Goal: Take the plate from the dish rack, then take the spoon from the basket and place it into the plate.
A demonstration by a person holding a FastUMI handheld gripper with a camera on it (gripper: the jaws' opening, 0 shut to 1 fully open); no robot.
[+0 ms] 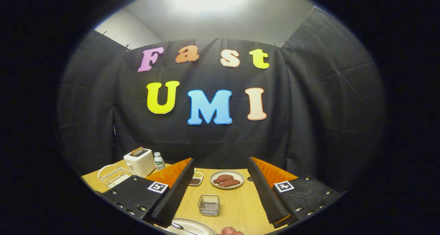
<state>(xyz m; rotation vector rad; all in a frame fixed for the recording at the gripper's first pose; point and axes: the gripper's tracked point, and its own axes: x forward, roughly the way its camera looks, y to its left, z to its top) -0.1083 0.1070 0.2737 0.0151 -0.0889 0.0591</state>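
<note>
Spoon (180, 227) resting in plate (197, 225) at six o'clock, basket (208, 204) just beyond, gripper (220, 190) spread wide and empty above; best lifted straight up, clear of the spoon.

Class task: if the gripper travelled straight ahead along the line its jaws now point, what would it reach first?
Probably the small wire basket, sitting on the table between the open jaws of the gripper. Beyond it lies the plate of sausages. Depth is uncertain, so it might pass above.
</note>
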